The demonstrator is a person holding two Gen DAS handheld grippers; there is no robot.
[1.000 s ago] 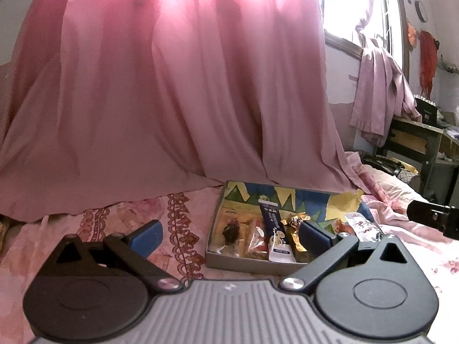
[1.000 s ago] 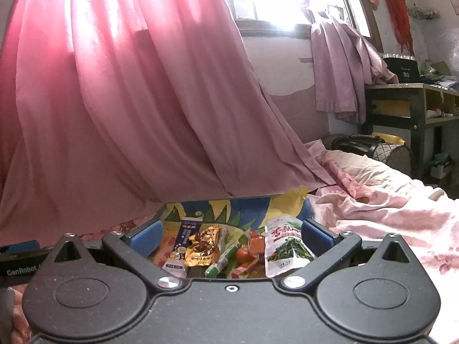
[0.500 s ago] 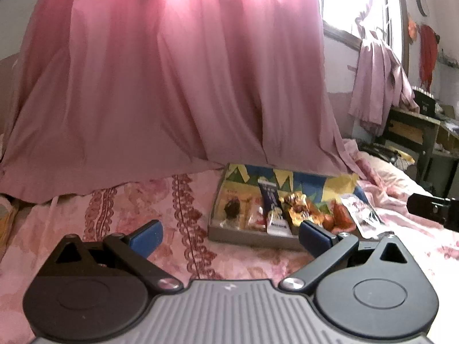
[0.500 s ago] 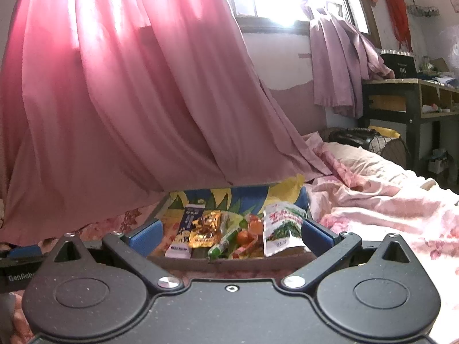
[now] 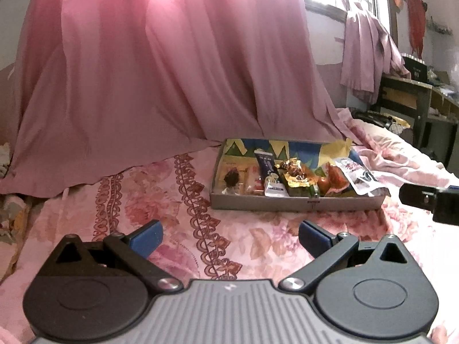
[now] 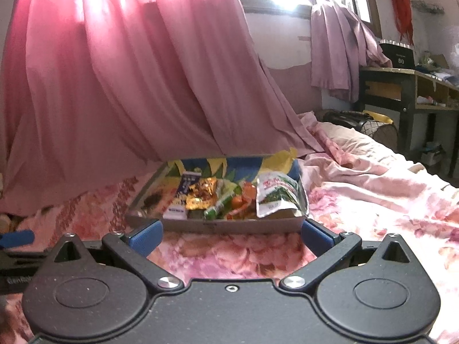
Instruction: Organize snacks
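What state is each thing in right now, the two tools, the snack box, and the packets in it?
Left tool: open, empty, above the bedspread.
Right tool: open, empty, short of the box.
Snack box: lidless, flat on the bed.
Green-and-white pouch: propped against the box's right wall.
Gold packet: crumpled, on top of the pile.
Blue-and-white packet: lying lengthwise in the box.

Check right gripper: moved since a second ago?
Yes. The right gripper has backed away from the snack box, which previously sat between its fingers; both are open and empty.
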